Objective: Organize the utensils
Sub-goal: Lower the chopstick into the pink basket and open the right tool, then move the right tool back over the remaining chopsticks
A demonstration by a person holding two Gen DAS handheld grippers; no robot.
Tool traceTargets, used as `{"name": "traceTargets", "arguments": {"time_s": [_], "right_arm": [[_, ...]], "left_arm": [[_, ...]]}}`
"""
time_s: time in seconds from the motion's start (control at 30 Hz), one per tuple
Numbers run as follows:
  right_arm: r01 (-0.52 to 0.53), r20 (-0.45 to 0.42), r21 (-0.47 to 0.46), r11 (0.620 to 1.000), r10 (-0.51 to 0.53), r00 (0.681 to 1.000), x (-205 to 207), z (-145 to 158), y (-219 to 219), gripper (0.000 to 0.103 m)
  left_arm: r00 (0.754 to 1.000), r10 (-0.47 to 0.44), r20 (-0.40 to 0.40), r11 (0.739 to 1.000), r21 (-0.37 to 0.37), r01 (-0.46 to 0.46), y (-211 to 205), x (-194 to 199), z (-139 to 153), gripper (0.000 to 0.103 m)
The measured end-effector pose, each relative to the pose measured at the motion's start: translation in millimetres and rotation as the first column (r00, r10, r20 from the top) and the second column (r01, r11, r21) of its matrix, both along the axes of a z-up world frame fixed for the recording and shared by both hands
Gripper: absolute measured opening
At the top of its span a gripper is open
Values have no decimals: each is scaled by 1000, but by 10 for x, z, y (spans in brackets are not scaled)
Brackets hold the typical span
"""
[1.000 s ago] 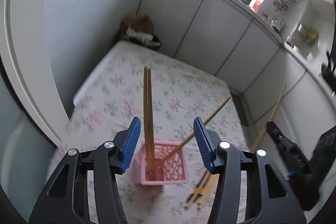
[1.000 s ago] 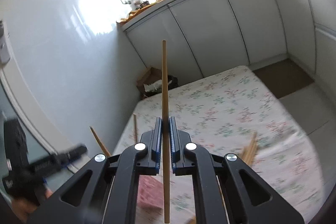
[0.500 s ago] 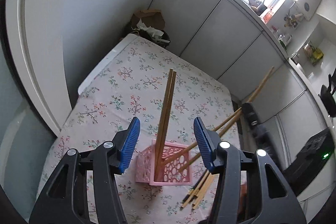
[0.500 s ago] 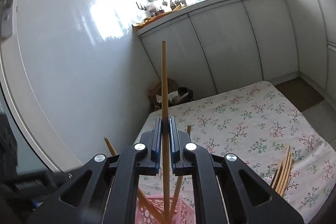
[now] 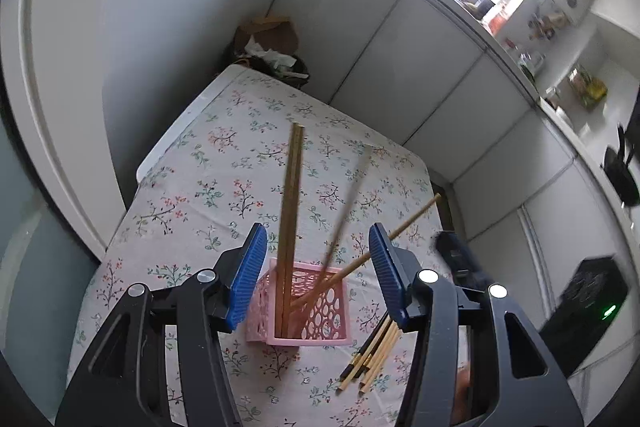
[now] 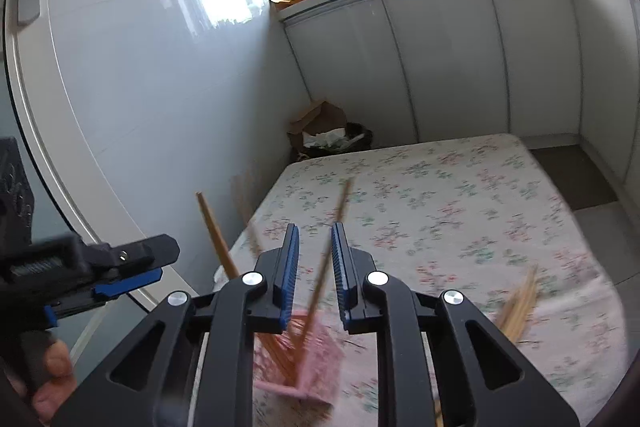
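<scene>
Two blue-padded jaws of the left gripper point(image 5: 318, 271) stand well apart with nothing pressed between them, framing the pink basket point(image 5: 320, 315) that sits on the flowered tablecloth point(image 5: 208, 187) just past the fingertips. In the basket a pair of wooden chopsticks point(image 5: 290, 223) stands nearly upright against its left side, another chopstick point(image 5: 384, 239) leans out to the right, and one blurred chopstick point(image 5: 346, 211) tilts between them. Just to the right of the basket, a loose bundle of chopsticks point(image 5: 370, 355) lies flat on the cloth, some with dark tips. From the right wrist view, the right gripper point(image 6: 314, 259) has just been opening; its pads stand a narrow gap apart, and the blurred chopstick point(image 6: 326, 259) slants through that gap down into the basket point(image 6: 316, 359) without being pinched. At the left edge of that view a hand point(image 6: 48, 379) holds the left gripper point(image 6: 132, 263). Further back, past the far end of the table, a brown cardboard box point(image 5: 268, 35) with crumpled paper stands in the corner by the white cabinets point(image 5: 400, 67).
</scene>
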State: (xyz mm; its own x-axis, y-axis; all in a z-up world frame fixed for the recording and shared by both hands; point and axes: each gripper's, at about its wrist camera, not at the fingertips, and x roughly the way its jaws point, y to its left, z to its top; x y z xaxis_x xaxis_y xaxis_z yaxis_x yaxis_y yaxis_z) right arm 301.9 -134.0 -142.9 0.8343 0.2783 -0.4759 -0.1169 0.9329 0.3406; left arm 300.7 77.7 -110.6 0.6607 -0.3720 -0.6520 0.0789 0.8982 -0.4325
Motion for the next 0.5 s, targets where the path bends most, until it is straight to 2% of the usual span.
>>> {"name": "traceTargets", "arguments": {"time_s": [0.1,0.13,0.2,0.27,0.33,0.37,0.4,0.47,0.5], "right_arm": [[36,-72,-3,999,-36,997,-109,126,-388,23],[51,-93,-5,999,-51,994,-130,135,-507,32],[87,-147,-25,996,-90,985,-158,91,-765,42],[120,-190,-33,992,-124,974,-180,-42,-982,42],[166,-334,-21,986,-164,928,-120,-298,-1203,42],[181,-419,-10,984,-168,892,-82,-436,-1270,42],[192,-509,26,981,-152,847,-46,-611,-1362,42],[226,-603,140,964,-98,792,-28,-872,-1515,42],[240,-630,164,957,-86,772,-26,-949,-1551,42]], "left_arm": [[999,-40,19,999,19,40,-146,-52,32,50],[998,-57,29,998,34,56,-221,-77,43,50],[995,-90,44,994,71,87,-371,-120,59,50],[988,-141,56,985,110,135,-579,-181,74,50],[976,-206,70,970,144,194,-803,-263,89,50],[967,-245,75,959,164,230,-929,-310,87,54],[959,-274,75,950,178,257,-1019,-341,76,62],[940,-335,64,923,225,313,-1268,-413,7,68],[932,-359,45,907,252,337,-1405,-442,-60,68]]}}
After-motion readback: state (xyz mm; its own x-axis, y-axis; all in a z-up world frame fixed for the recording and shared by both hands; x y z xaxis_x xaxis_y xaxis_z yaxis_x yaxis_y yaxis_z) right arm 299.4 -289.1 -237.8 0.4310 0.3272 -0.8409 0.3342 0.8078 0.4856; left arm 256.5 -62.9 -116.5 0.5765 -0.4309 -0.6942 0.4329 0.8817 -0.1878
